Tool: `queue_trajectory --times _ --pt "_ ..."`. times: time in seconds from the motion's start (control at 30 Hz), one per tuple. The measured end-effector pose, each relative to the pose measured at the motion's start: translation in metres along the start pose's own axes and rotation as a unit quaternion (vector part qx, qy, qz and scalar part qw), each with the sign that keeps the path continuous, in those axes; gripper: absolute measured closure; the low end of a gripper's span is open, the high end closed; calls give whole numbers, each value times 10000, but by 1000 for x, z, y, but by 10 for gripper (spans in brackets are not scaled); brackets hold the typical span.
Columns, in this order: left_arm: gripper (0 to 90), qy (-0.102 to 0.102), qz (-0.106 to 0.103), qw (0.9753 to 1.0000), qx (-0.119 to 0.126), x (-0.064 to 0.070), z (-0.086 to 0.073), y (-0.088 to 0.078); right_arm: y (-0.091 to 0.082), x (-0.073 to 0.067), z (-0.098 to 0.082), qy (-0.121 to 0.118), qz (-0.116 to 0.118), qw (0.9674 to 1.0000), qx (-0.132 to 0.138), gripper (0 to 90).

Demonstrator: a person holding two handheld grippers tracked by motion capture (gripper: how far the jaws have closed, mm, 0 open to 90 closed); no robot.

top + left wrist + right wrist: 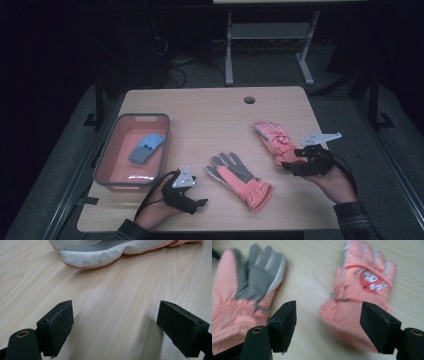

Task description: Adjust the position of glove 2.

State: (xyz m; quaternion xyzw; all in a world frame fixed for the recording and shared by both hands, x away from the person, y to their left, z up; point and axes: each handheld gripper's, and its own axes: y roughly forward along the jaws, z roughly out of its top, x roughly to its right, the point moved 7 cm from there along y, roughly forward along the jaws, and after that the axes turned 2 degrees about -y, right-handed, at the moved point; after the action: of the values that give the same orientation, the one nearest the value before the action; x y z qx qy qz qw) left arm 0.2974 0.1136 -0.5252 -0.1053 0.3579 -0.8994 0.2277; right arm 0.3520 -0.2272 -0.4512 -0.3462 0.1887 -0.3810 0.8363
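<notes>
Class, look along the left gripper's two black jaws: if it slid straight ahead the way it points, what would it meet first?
Probably the palm-up glove: in the left gripper view its white fingertip edge lies ahead of the open left gripper, with bare table between. How far off it lies is unclear.

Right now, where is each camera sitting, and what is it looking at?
High view: sits above the table, looking forward and down on a tray, two pink gloves, both hands and tongs.
Left gripper view: rides the left tongs, low over the wood, facing the palm-up glove; its black pads show, wide apart.
Right gripper view: rides the right tongs, looking down at the patterned glove; nothing is between its pads.
Shared: both gripper views see the palm-up glove.
</notes>
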Motion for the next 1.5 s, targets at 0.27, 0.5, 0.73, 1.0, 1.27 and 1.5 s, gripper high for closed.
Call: queue_trajectory --times 0.27,0.5,0.73,1.0,1.27,1.5 --pt "132 -13 -21 10000 -11 0 0 0 25 25 22 239 155 9996 -6 379" --pt "132 -13 -29 10000 -9 0 0 1 54 39 28 248 128 9995 -177 413" --pt "132 -12 -30 10000 -10 0 0 1 72 40 23 122 47 9992 -383 485" --pt "132 -11 -30 10000 -10 0 0 1 79 40 18 109 110 9986 -503 738" --pt "132 -8 -32 10000 -11 0 0 1 70 46 19 188 319 9989 -296 818" --pt "132 -25 -41 10000 9 0 1 1 53 45 23 234 494 9985 -62 828"
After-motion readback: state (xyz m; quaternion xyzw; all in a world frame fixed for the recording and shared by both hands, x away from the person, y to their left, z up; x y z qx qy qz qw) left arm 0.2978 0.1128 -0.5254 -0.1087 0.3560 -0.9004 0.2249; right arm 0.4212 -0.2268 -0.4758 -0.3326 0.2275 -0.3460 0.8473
